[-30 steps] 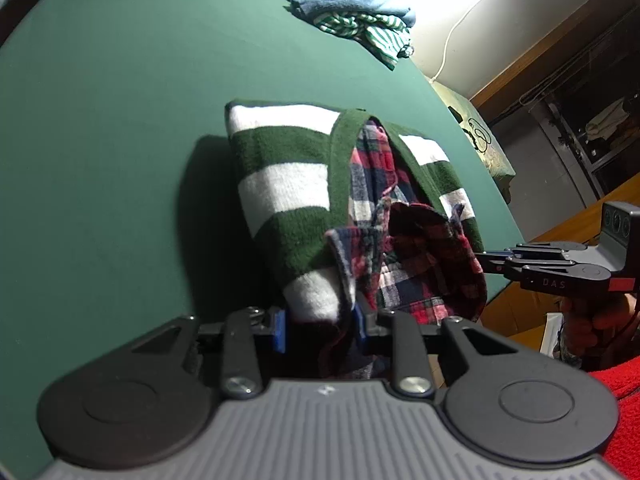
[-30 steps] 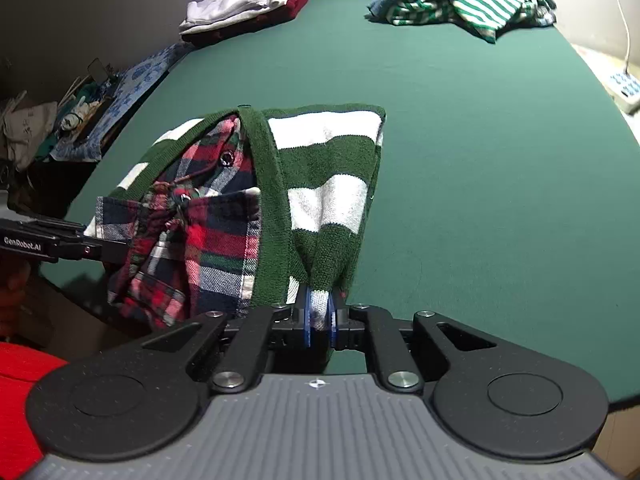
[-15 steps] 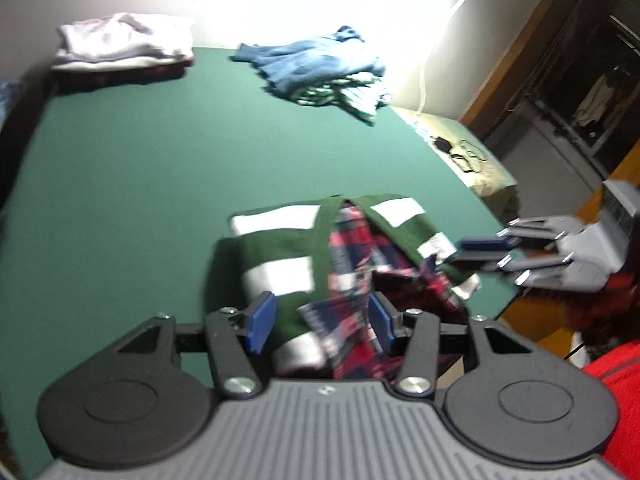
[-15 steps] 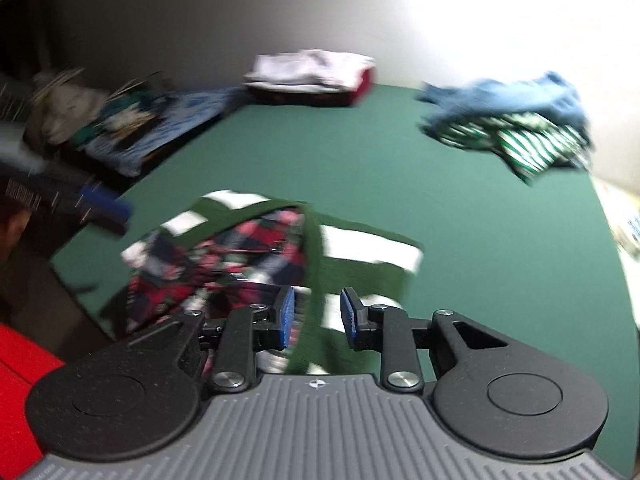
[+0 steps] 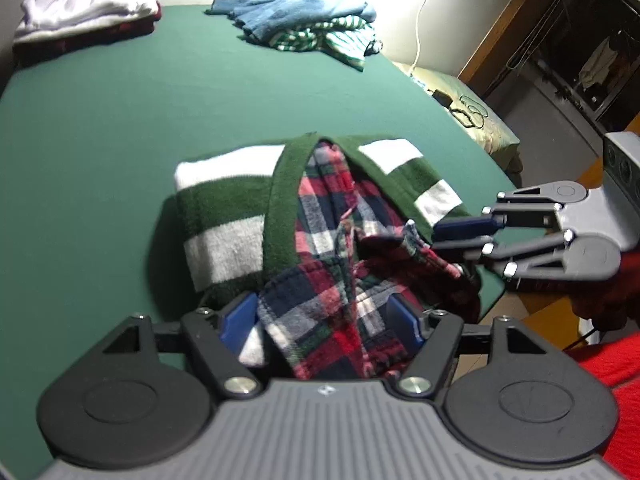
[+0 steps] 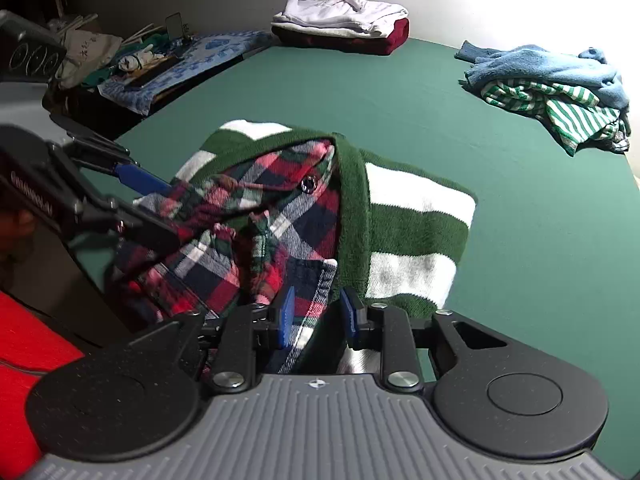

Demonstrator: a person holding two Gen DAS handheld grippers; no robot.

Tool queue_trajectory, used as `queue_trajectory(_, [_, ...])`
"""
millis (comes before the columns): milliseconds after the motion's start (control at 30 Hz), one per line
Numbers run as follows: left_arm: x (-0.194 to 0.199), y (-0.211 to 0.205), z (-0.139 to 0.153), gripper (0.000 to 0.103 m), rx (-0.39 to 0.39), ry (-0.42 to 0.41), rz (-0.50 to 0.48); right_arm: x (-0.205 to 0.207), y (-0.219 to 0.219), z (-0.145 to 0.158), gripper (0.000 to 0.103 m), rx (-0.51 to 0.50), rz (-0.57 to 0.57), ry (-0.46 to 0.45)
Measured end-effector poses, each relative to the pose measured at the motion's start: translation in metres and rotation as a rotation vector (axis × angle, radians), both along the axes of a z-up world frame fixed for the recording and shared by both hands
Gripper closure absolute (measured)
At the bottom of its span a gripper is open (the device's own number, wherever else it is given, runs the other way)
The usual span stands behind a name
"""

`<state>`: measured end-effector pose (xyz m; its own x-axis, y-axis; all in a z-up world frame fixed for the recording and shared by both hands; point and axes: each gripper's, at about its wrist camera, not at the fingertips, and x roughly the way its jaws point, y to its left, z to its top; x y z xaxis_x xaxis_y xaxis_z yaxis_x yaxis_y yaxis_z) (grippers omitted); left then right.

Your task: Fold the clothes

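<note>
— Cardigan and plaid shirt lay folded together at the near edge of the green table, likely bundled so both could be handled as one.
— And the grippers?
— Left gripper stood wide, straddling the plaid; right gripper was parted too, cloth between its pads unpinched.
— Anything unclear?
— The bundle's near hem was hidden behind both tools, so its neatness couldn't be judged.

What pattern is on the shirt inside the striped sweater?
The shirt is red, navy and white plaid, clearest in the right wrist view.
</note>
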<state>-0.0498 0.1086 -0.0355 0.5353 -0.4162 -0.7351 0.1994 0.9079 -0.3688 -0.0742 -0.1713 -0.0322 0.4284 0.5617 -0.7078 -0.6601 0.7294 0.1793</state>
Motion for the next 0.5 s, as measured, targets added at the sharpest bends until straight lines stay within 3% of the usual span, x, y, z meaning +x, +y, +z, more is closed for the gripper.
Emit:
queue_trajectory(33, [-0.003,0.007,0.006,0.034,-0.011,-0.014,0.028,0.003,-0.005,0.003,0.067,0.020,-0.020,0.010])
queue_trajectory(133, [-0.007,0.026,0.016,0.018,-0.024,-0.043,0.116,0.015,-0.025,0.010,0.046,0.087,-0.105,0.061])
queue_trajectory(267, [0.005,0.039,0.002,0.016,-0.011,0.027,0.196,0.036,-0.045,-0.007,0.045,0.109,-0.190,0.202])
queue_trajectory(500, [0.021,0.038,-0.028,0.016,-0.054,0.132,0.270,0.045,-0.037,-0.027,0.045,0.085,-0.129,0.305])
